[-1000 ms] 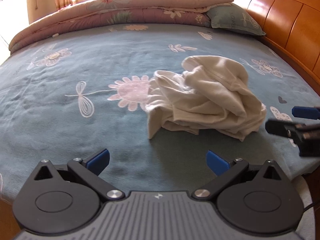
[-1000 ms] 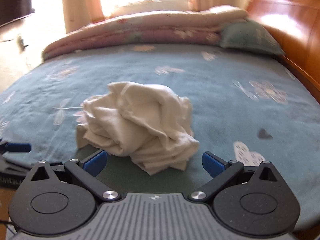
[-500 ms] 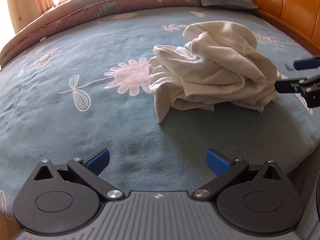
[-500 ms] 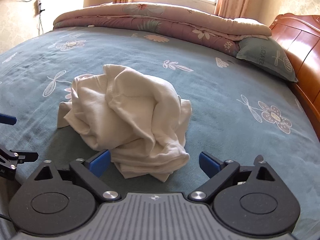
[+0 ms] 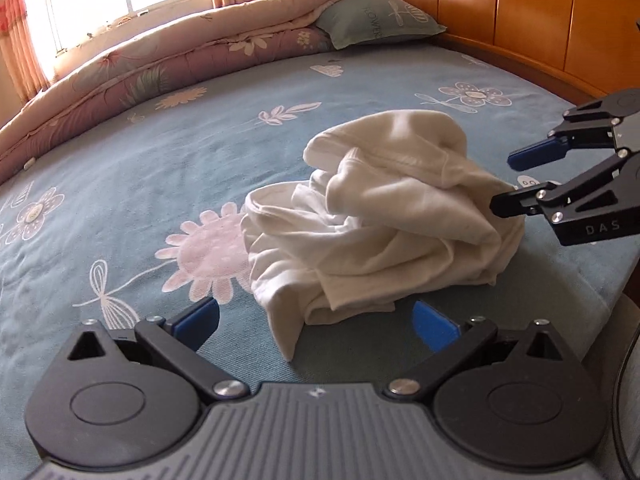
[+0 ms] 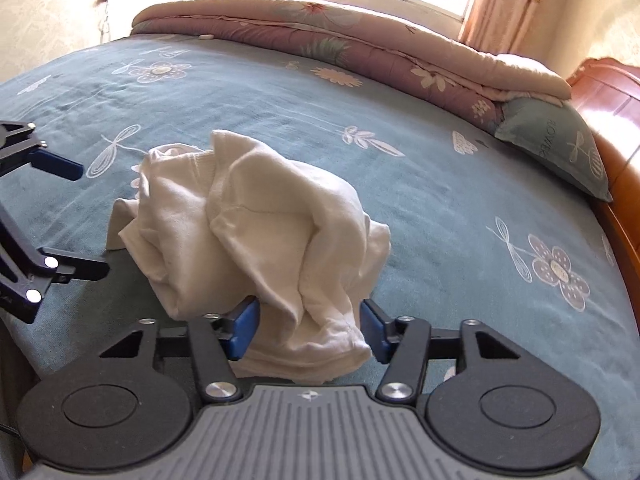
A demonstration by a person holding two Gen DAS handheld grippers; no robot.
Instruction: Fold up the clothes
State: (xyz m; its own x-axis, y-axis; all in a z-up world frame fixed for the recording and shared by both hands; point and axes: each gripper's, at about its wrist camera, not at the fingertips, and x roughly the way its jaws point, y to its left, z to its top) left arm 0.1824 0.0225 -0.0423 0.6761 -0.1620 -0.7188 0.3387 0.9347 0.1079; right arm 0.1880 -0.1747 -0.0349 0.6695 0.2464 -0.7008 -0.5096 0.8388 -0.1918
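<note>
On the blue flowered bed (image 5: 120, 168) our crumpled white garment (image 6: 256, 232) sits between the closing pads of our right hand-held gripper (image 6: 308, 334), whose grip we cannot confirm, while our left hand-held gripper (image 5: 316, 322) gapes open just short of it.

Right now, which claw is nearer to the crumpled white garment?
Right. The right claw straddles the crumpled white garment at its near edge, jaws just closing; the left claw sits open just short of it.
</note>
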